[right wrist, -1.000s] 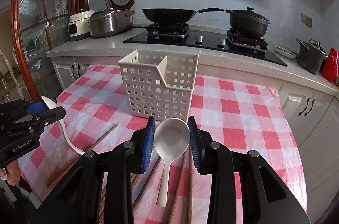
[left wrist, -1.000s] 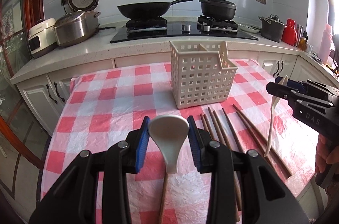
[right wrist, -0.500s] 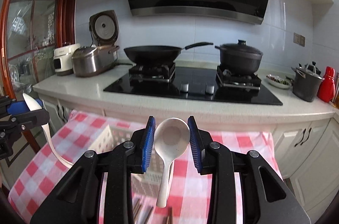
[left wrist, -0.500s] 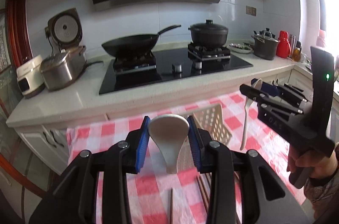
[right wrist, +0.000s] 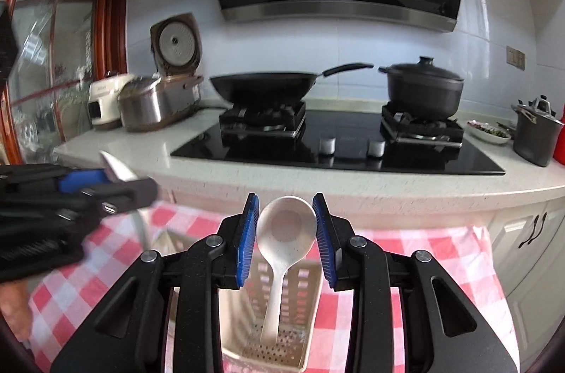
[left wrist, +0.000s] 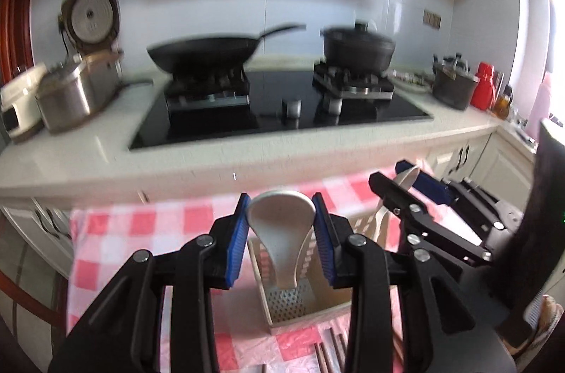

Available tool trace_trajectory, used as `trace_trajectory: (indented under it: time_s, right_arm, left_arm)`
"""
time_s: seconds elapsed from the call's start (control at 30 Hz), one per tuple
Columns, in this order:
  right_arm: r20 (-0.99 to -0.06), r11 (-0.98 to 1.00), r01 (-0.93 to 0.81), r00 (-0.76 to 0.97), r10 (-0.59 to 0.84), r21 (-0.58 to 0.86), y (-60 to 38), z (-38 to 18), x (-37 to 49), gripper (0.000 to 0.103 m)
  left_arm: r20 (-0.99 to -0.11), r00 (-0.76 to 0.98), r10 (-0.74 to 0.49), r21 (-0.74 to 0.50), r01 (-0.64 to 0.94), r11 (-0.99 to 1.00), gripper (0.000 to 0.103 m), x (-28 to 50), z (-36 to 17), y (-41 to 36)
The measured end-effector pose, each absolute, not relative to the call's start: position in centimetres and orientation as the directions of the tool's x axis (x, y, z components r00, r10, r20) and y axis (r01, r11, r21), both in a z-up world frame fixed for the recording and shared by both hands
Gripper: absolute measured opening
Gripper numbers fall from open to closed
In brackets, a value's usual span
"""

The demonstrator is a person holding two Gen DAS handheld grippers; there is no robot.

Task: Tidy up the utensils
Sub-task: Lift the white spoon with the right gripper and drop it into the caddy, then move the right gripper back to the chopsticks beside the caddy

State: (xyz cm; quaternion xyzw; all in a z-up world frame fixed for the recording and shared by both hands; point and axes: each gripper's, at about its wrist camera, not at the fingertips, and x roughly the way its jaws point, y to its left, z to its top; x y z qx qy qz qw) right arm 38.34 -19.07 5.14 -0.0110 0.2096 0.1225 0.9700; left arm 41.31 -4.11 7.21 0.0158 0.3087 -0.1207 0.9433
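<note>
— What do we have in the left claw (left wrist: 281, 240)?

— We grip a white spoon (left wrist: 281, 232) by its bowl, pinched between the blue pads, handle hanging down into the white basket (left wrist: 282, 309) right below us.

— And the right claw (right wrist: 285, 240)?

— Same story: we clench a second white spoon (right wrist: 284, 239) by the bowl, and its handle drops into the perforated basket (right wrist: 247, 348) — the tip sits low inside, though we cannot tell whether it touches the bottom.

— Do we see each other?

— Yes. From the left camera the right claw (left wrist: 406, 186) stands just beside ours, on the right, over the same basket. From the right camera the left claw (right wrist: 116, 177) comes in from the left edge, blurred.

— What lies around the basket?

— It stands on the surface (right wrist: 406, 267) with the red-and-white checked cloth. Brown chopsticks (left wrist: 332, 353) lie on the cloth near the basket's close edge. Beyond, we see the black hob (right wrist: 339, 154) with a wok (right wrist: 263, 87) and a lidded pot (right wrist: 423, 89).
</note>
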Motion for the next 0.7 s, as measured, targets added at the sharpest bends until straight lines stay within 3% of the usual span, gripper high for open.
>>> trace_trajectory:
  time_s: [0.2,0.33,0.53,0.7]
  right_arm:
    - [-0.441,0.972,-0.237,0.873,0.206,-0.014,-18.8,2.4,37.5,0.033]
    - [-0.439,0.974,-0.225,0.875,0.204,0.004,-19.7,2.7,37.0,0.033]
    - [-0.413,0.976,-0.216,0.889,0.198,0.003,-20.7,4.2,34.9,0.042]
    - [-0.399,0.977,-0.211,0.894,0.204,0.028,-21.8,5.4,31.9,0.047]
  left_arm:
    - [-0.632,0.743,-0.222,-0.079,0.223,0.972,0.034,41.9,3.4,-3.5]
    - [-0.625,0.753,-0.204,-0.06,0.214,0.975,0.035,41.1,3.1,-3.5]
    - [-0.596,0.78,-0.193,-0.053,0.202,0.978,0.037,38.4,4.6,-2.9]
    - [-0.555,0.815,-0.168,-0.041,0.175,0.984,0.062,34.3,5.7,-1.8]
